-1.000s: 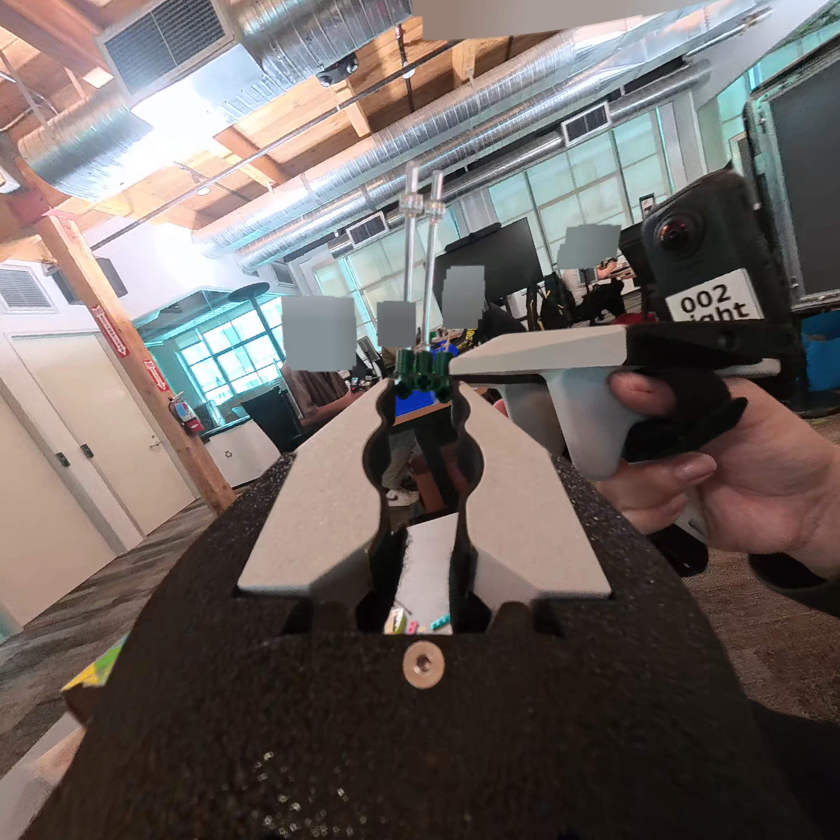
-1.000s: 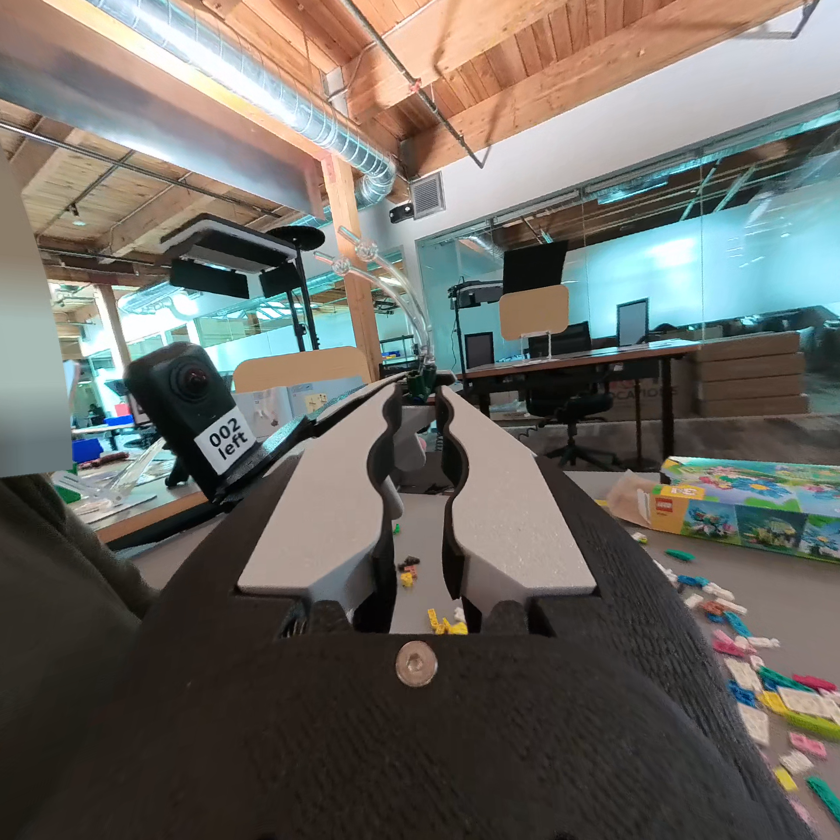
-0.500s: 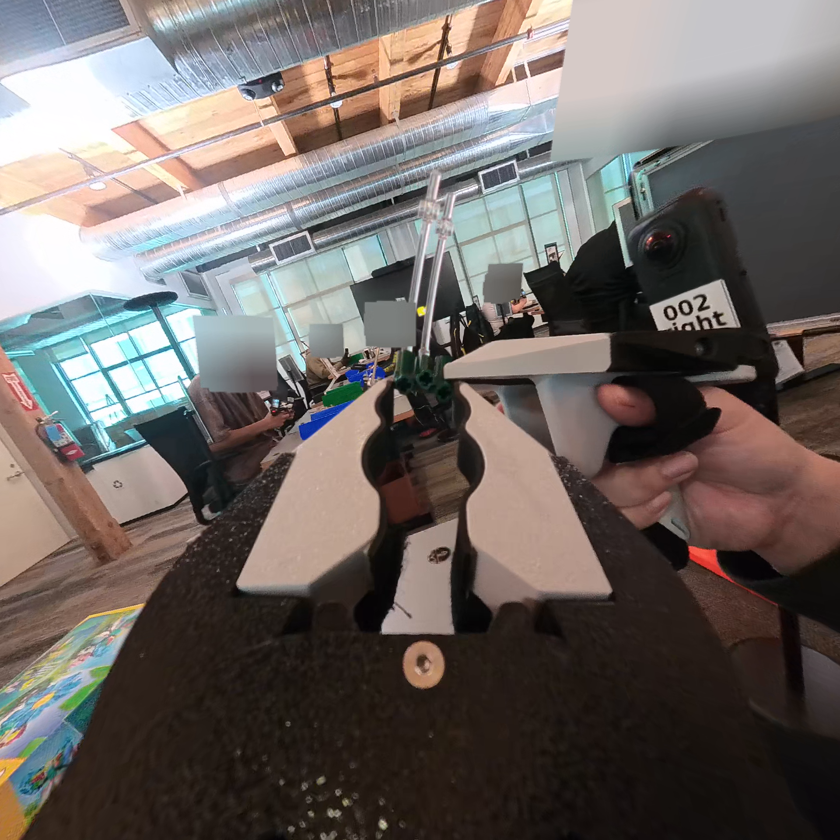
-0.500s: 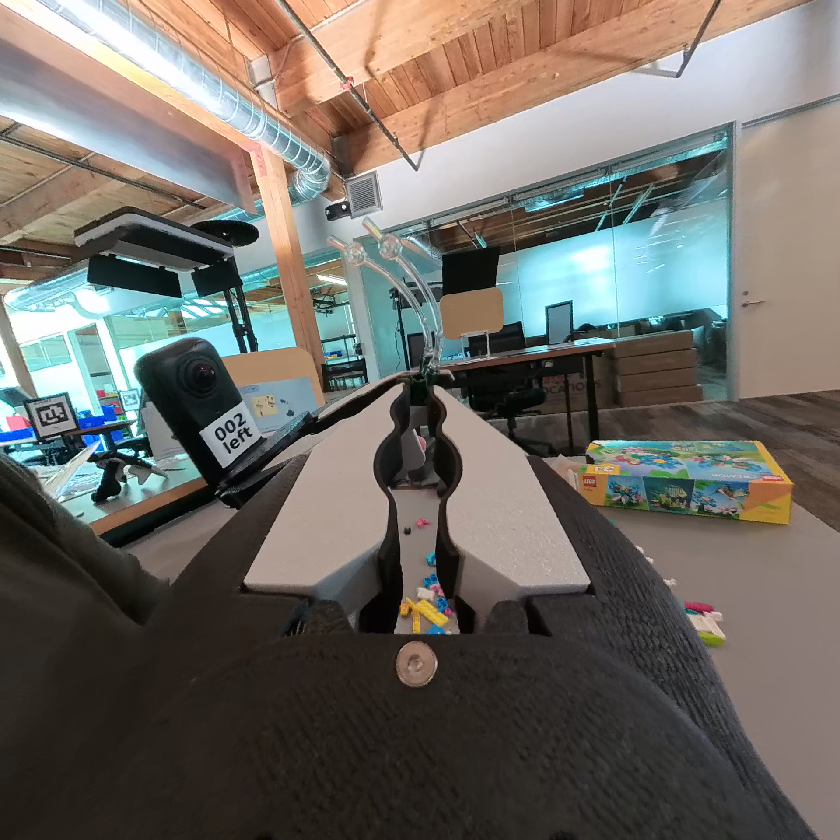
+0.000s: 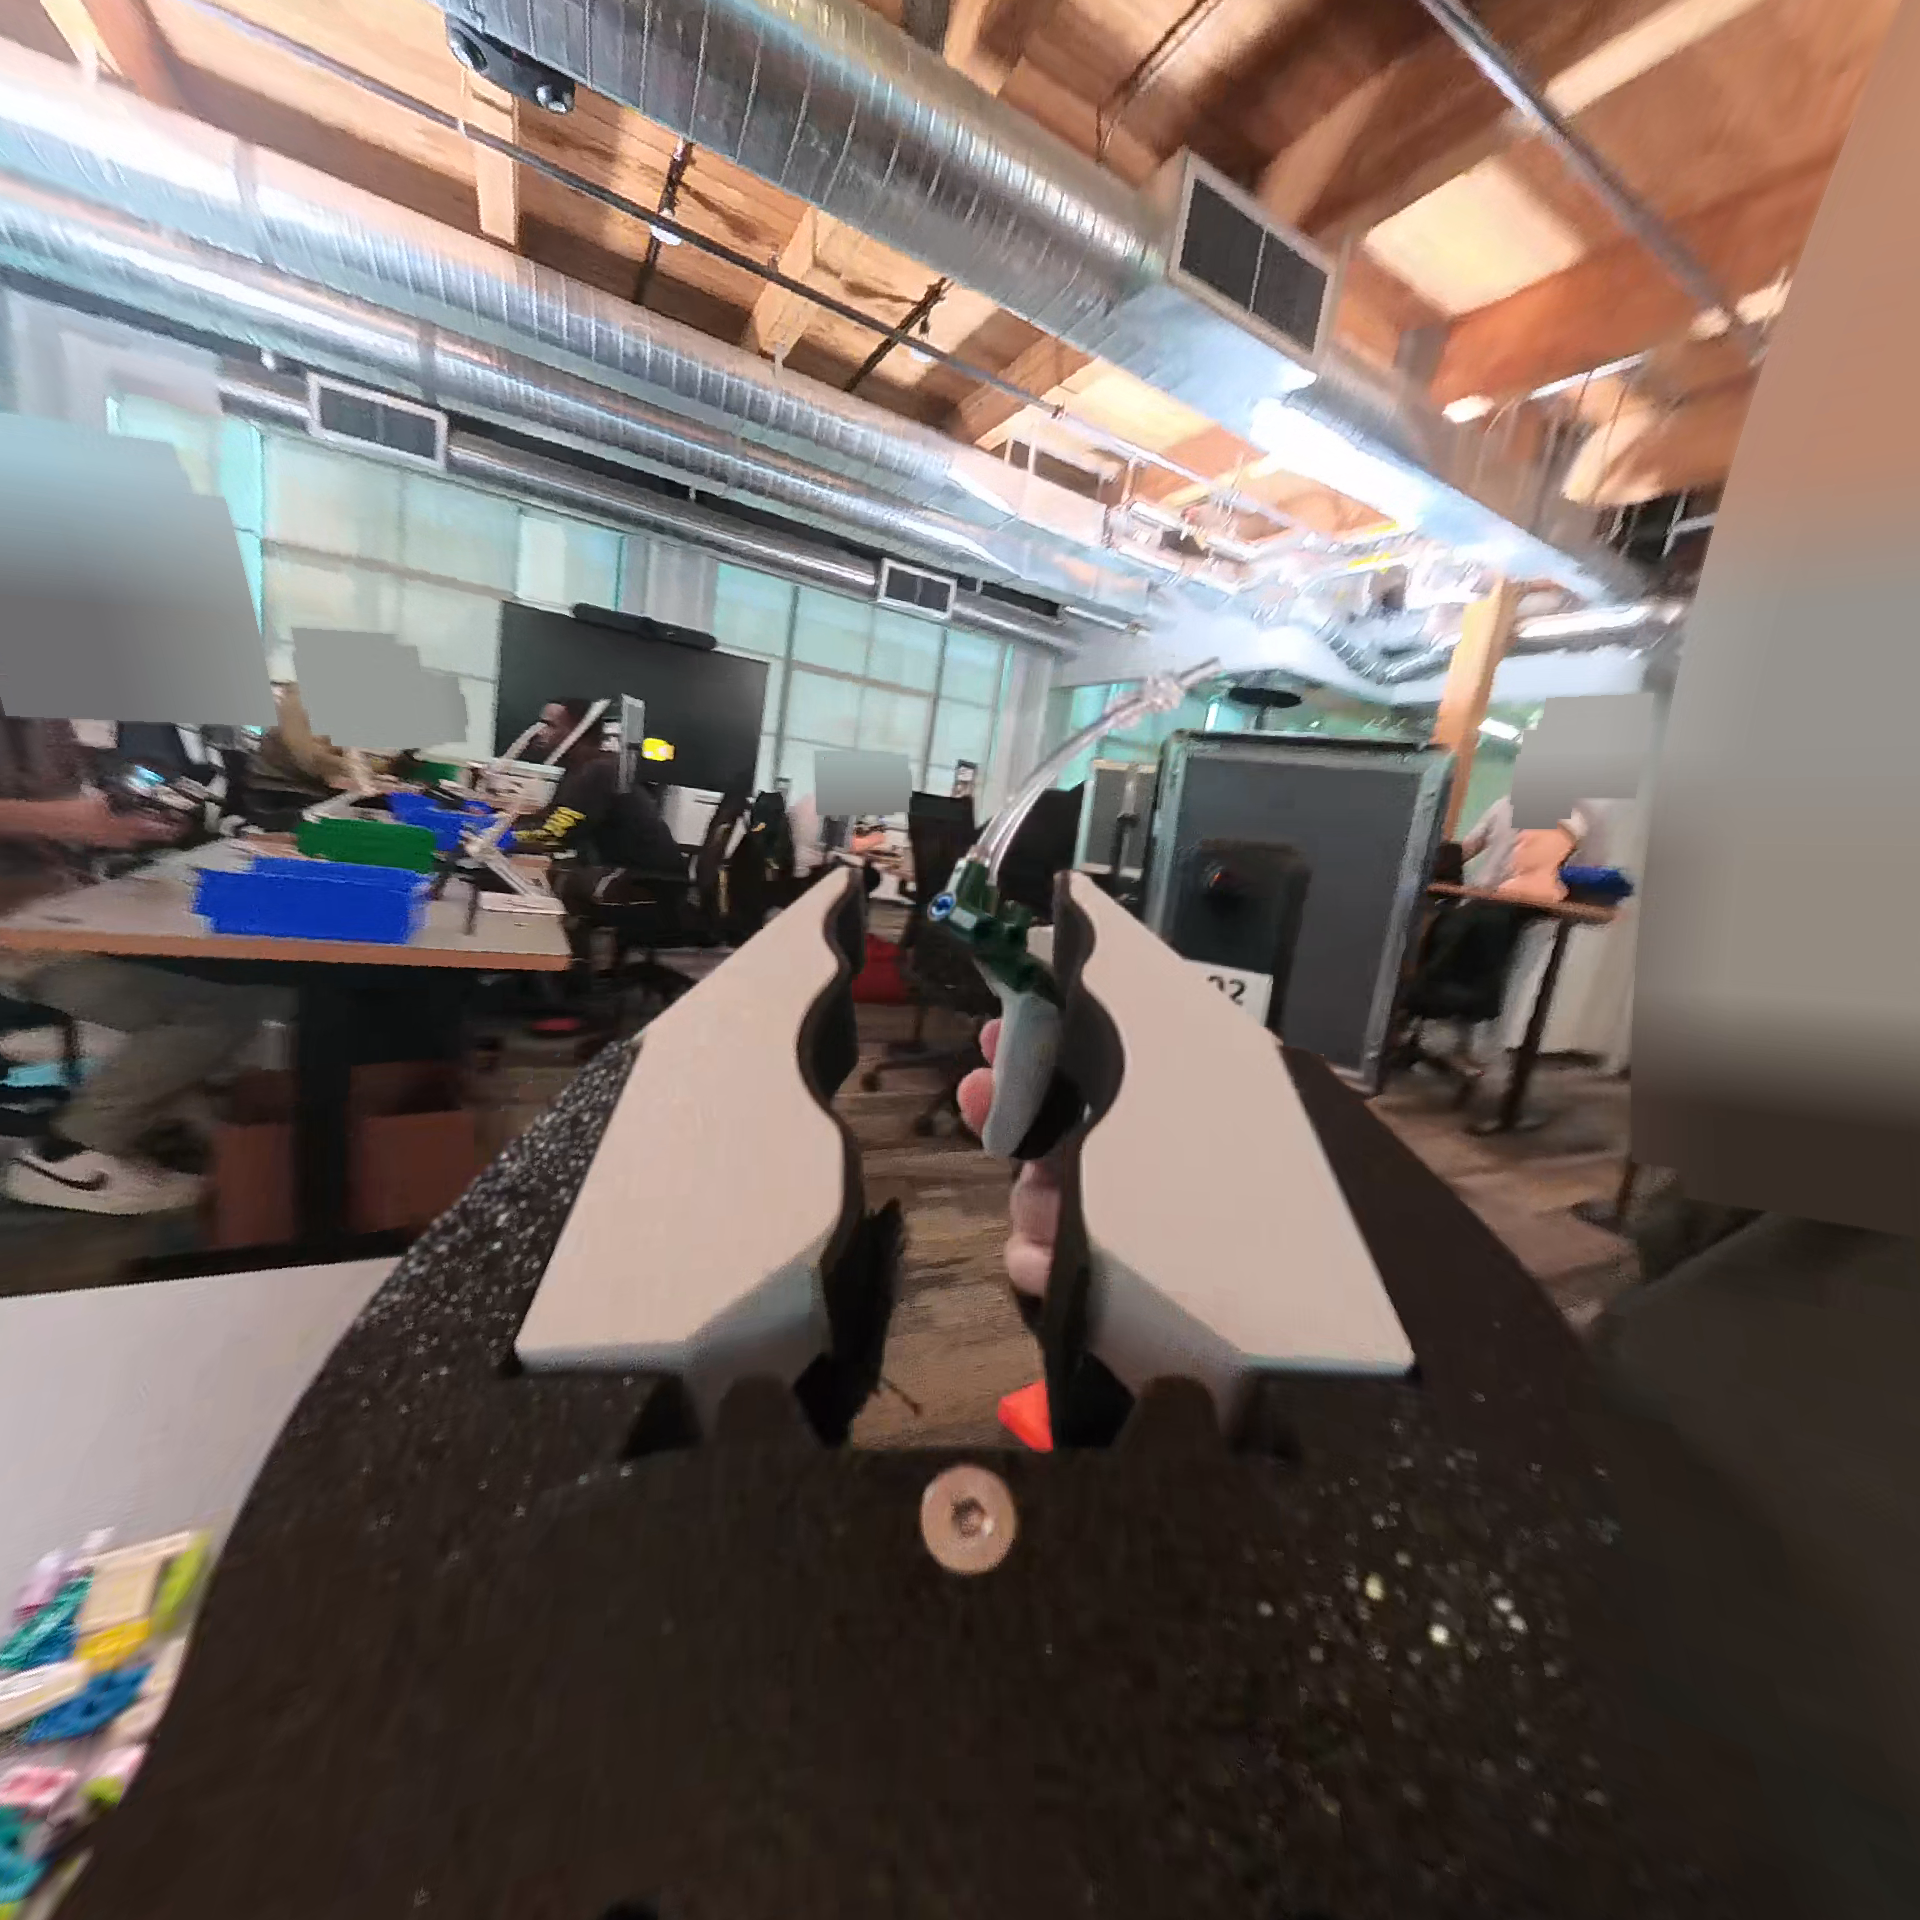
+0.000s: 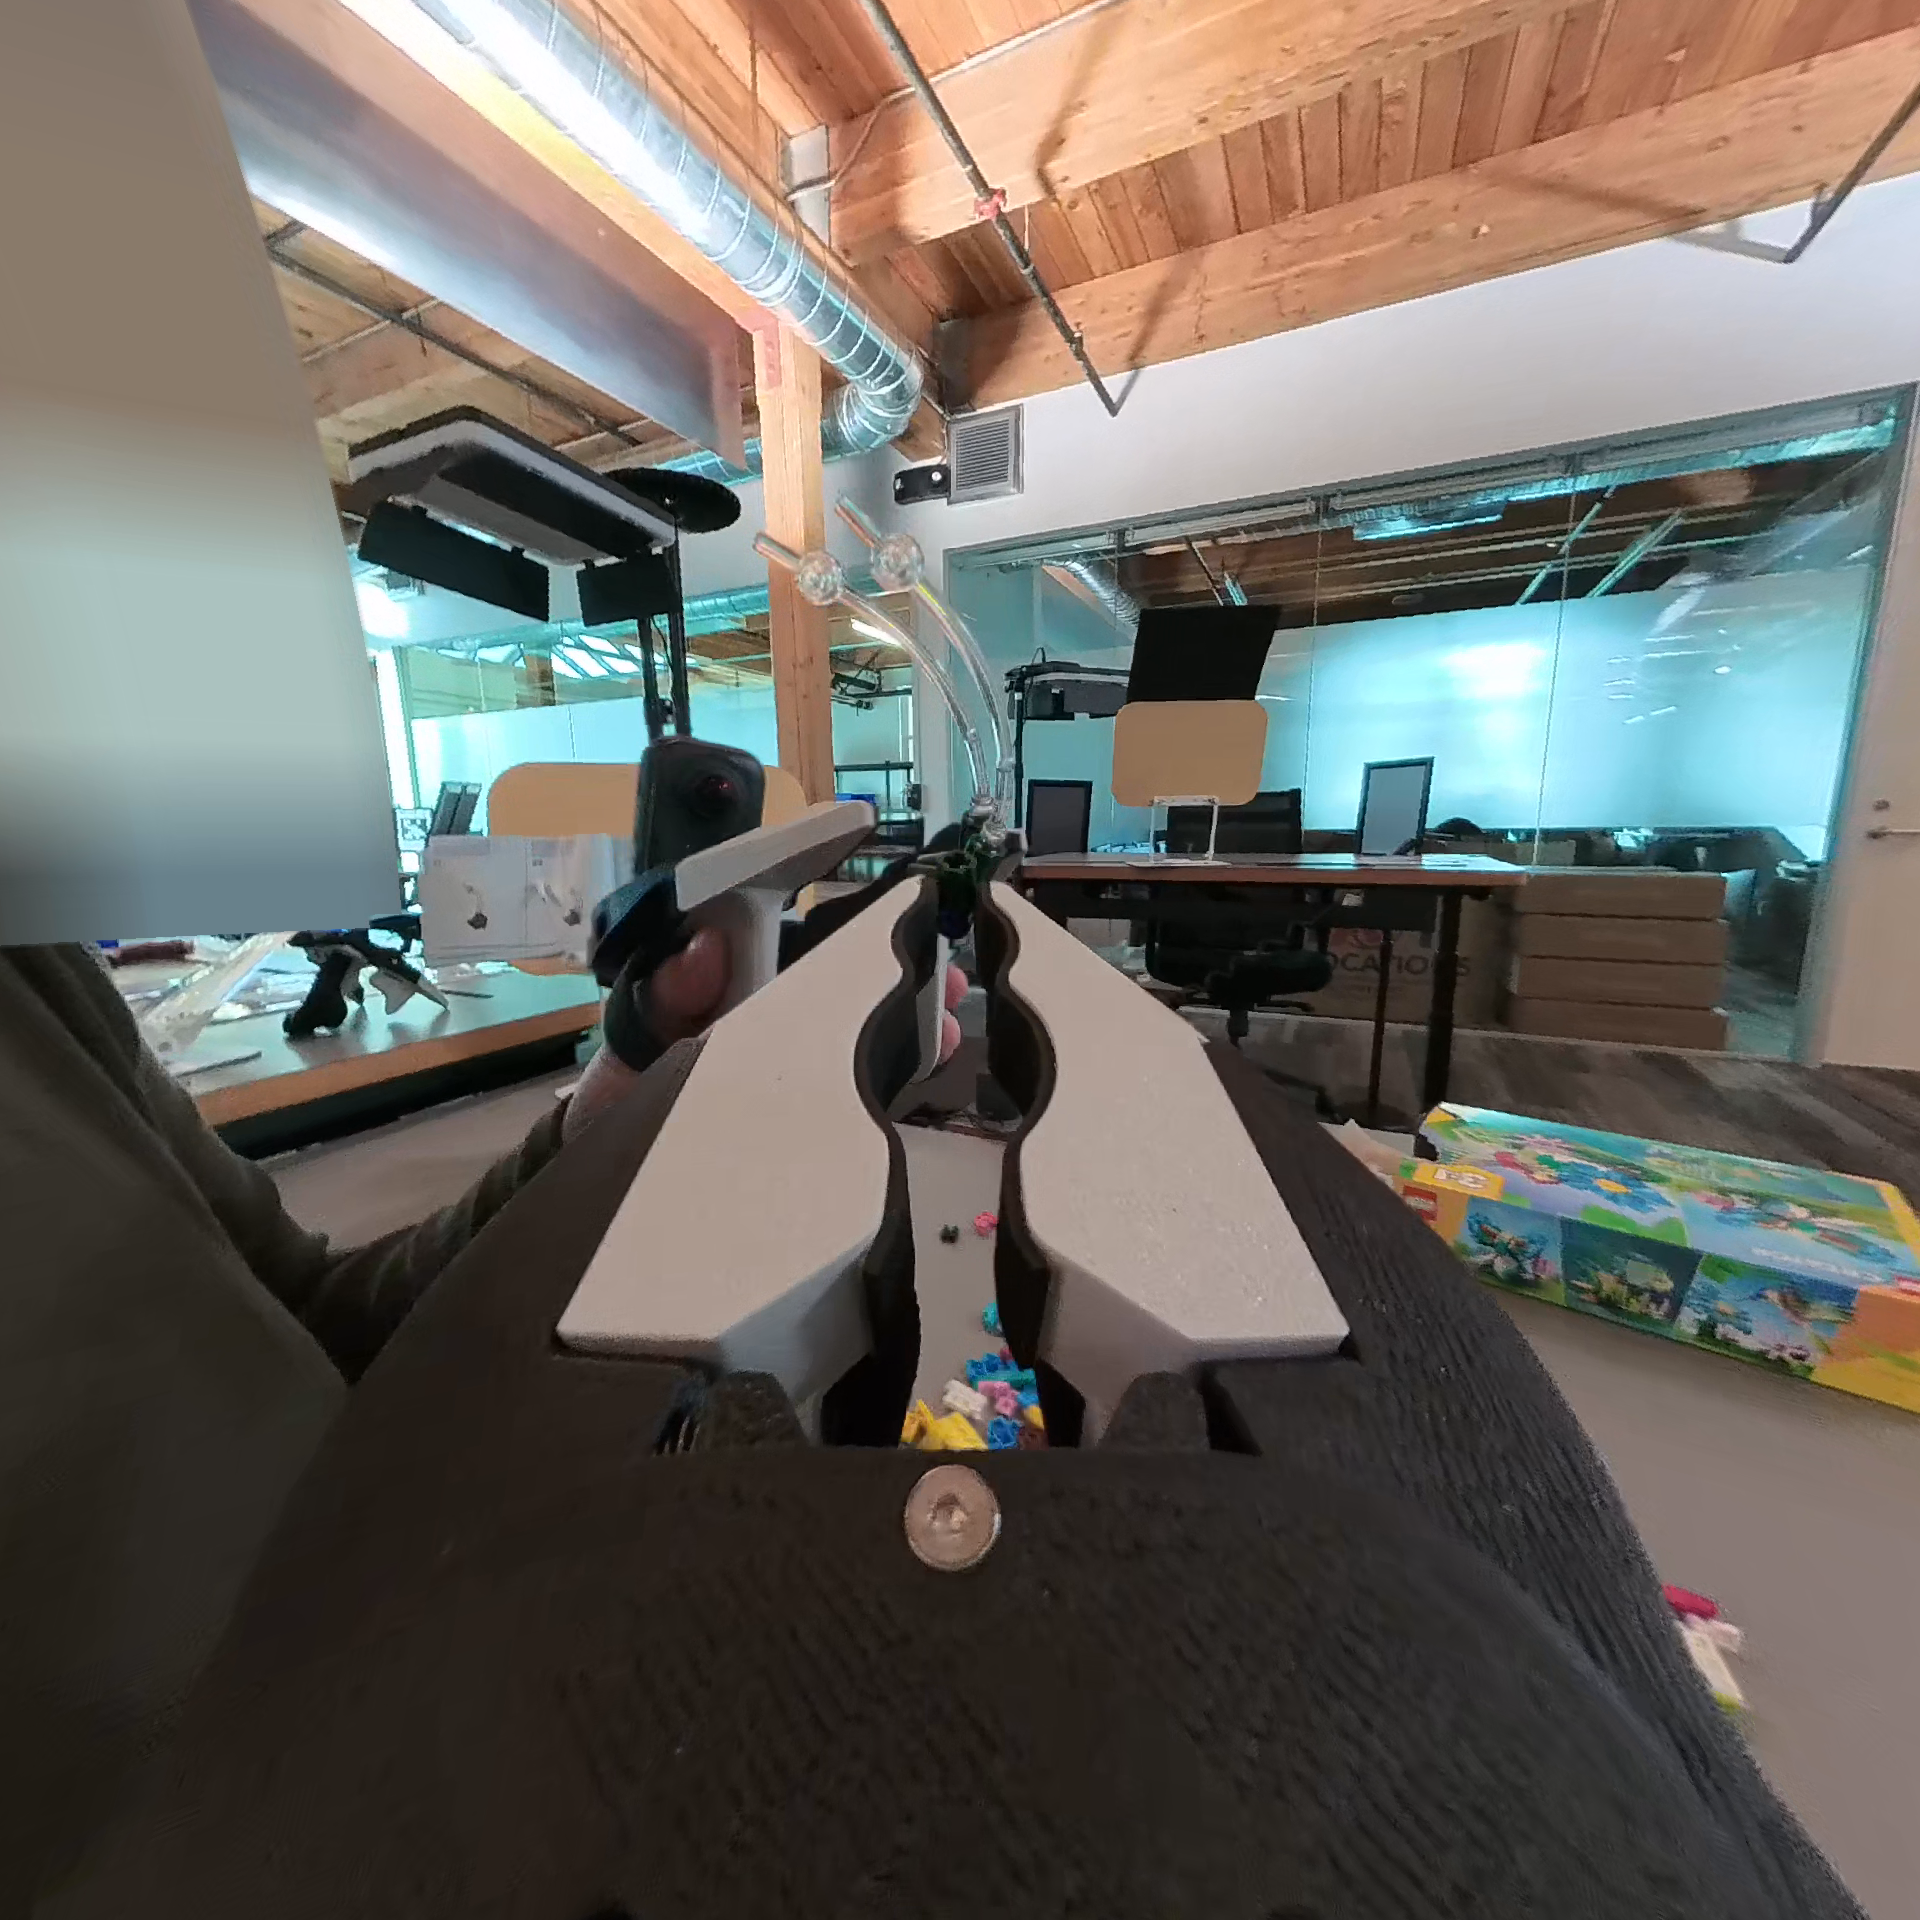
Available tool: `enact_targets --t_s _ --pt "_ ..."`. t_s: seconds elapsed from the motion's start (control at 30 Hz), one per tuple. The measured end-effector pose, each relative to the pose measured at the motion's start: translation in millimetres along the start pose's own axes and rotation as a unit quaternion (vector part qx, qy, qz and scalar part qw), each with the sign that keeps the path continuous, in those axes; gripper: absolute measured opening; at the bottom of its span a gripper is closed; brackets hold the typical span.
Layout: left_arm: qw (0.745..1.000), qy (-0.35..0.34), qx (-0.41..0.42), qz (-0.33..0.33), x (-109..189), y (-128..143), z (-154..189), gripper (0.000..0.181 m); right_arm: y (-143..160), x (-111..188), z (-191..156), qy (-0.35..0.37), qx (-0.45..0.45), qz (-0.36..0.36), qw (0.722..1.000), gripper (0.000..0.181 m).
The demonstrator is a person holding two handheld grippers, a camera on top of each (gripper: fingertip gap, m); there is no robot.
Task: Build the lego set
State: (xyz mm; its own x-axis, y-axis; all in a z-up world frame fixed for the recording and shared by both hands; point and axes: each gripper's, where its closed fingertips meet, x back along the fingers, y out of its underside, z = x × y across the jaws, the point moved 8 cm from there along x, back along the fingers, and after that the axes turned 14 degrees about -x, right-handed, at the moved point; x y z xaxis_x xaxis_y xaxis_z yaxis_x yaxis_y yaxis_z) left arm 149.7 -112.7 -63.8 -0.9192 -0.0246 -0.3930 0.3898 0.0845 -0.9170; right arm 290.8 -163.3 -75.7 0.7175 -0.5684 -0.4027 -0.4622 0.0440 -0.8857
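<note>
A small dark green lego assembly (image 6: 964, 854) with two clear curved tubes (image 6: 961, 686) sits pinched between the tips of my right gripper (image 6: 961, 888), which is shut on it and holds it up in the air. In the left wrist view the same assembly (image 5: 987, 930) hangs between my left gripper's spread fingertips, close to the right-hand one. My left gripper (image 5: 956, 885) is open and does not grip it. The right gripper's grey fingers (image 5: 1023, 1049) point toward the camera there. The left gripper's finger (image 6: 774, 857) shows just left of the assembly.
Loose coloured bricks (image 6: 977, 1403) lie on the grey table (image 6: 1621, 1455) below. More bricks (image 5: 62, 1662) lie at the lower left. The lego box (image 6: 1662, 1236) lies at the right. Desks, office chairs and seated people stand behind. Only a small space, under 4 cm, lies between the two pairs of fingers.
My left gripper, shut on the green assembly before, has opened and let go. My right gripper closed on it and now holds it alone. Both views have swung round.
</note>
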Motion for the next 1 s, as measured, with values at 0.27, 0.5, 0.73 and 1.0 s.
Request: enact_targets --t_s 0.27,0.5,0.73,1.0 --pt "0.999 0.024 0.043 -0.022 -5 8 -1 0.024 3 0 -1 -0.009 0.01 -0.003 1.0 0.006" --pt "0.999 0.026 0.026 -0.03 -1 8 -3 0.012 13 -5 10 -0.048 -0.17 0.014 0.984 0.006" --pt "0.999 0.032 0.014 -0.006 4 10 -5 0.011 23 -10 16 -0.094 -0.339 0.038 0.935 0.006" --pt "0.999 0.012 0.034 -0.013 6 13 -6 0.01 18 -9 7 -0.02 -0.169 0.03 0.985 0.005"
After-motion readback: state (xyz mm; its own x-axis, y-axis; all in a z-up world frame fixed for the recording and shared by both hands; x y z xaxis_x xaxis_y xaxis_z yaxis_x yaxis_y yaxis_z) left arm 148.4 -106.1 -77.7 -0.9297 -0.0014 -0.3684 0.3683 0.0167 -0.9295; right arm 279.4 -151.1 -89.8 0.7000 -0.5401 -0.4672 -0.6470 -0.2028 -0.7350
